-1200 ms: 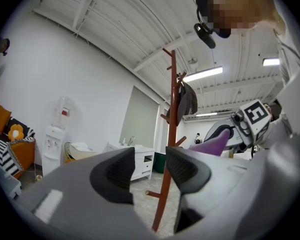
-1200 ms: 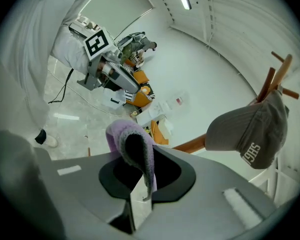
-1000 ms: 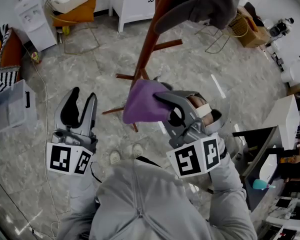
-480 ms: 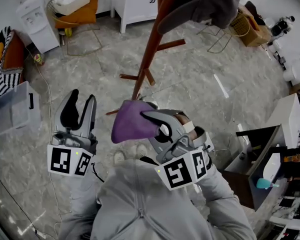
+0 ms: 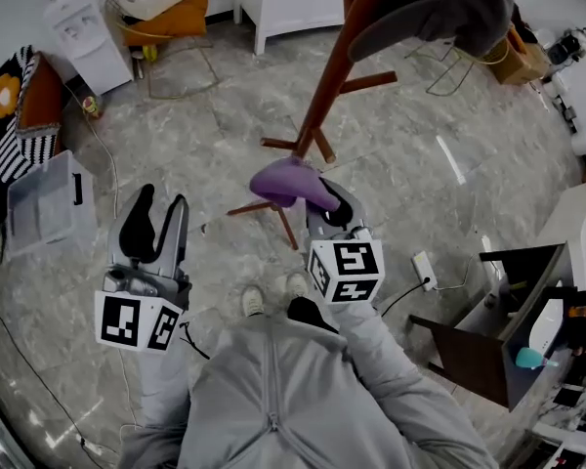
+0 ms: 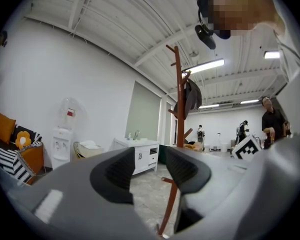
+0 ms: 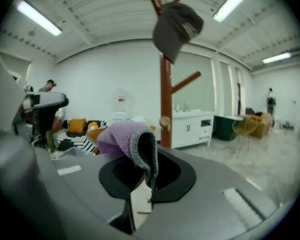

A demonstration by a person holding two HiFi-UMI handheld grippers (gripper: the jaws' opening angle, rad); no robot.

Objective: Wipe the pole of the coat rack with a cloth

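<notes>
the right gripper (image 5: 315, 199) clenches a purple cloth (image 5: 285, 181) between its jaws, the cloth bunched over the jaw tips. the cloth sits low beside the reddish-brown pole (image 5: 324, 106) of the coat rack, near its base; whether it touches the wood i cannot tell. a grey cap (image 5: 439, 13) hangs near the rack's top. the left gripper (image 5: 154, 225) hangs well left of the rack, jaws spread, nothing between them.

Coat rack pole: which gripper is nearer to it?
Right. The right gripper, holding the cloth, is close by the pole; the open left gripper sits well aside.
</notes>
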